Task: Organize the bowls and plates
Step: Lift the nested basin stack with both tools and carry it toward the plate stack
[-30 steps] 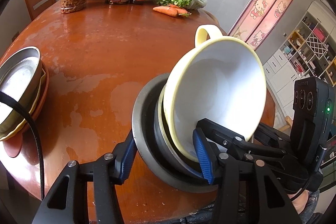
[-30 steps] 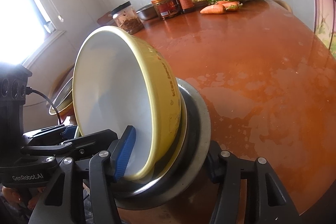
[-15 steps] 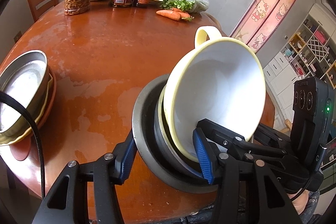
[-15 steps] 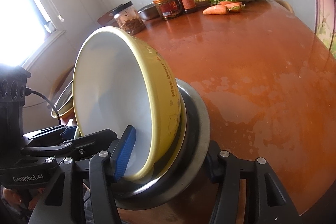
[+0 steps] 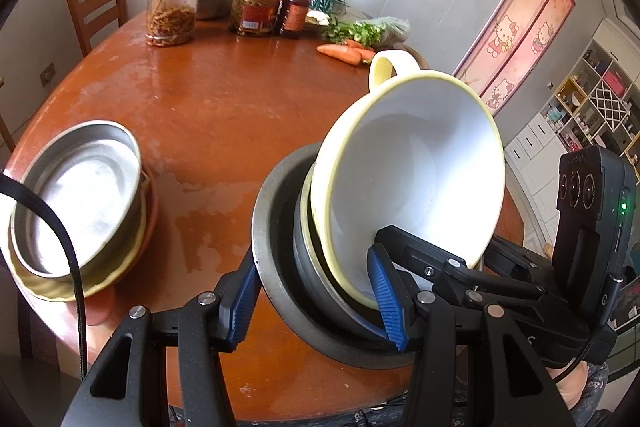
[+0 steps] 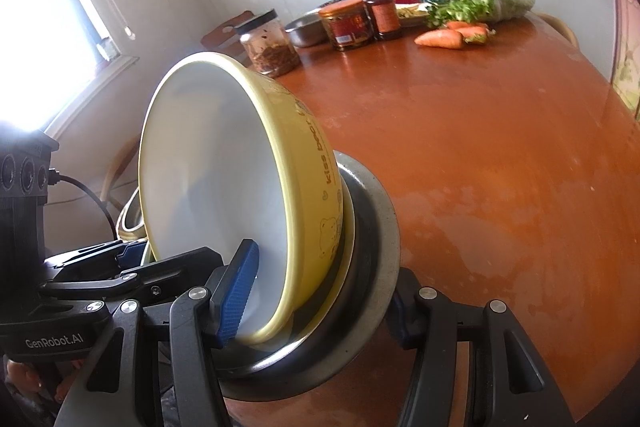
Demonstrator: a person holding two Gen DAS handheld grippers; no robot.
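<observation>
A yellow bowl with a white inside (image 5: 416, 171) and a loop handle is nested in a metal bowl and a grey metal plate (image 5: 268, 227). Both grippers hold this stack tilted above the table's near edge. My left gripper (image 5: 320, 291) is shut on the stack's rim. My right gripper (image 6: 320, 291) is shut on the same stack (image 6: 240, 163) from the other side. A second stack, a steel bowl (image 5: 80, 195) on a yellow plate and an orange plate, sits on the table at the left.
The round brown table (image 5: 224, 99) carries jars (image 5: 172, 11), bottles, a steel basin, carrots (image 5: 340, 51) and greens at its far side. A wooden chair (image 5: 96, 3) stands behind it. Shelves stand at the right.
The held stack and both grippers have moved nearer to the steel bowl stack at the left. The grip on the stack is the same.
</observation>
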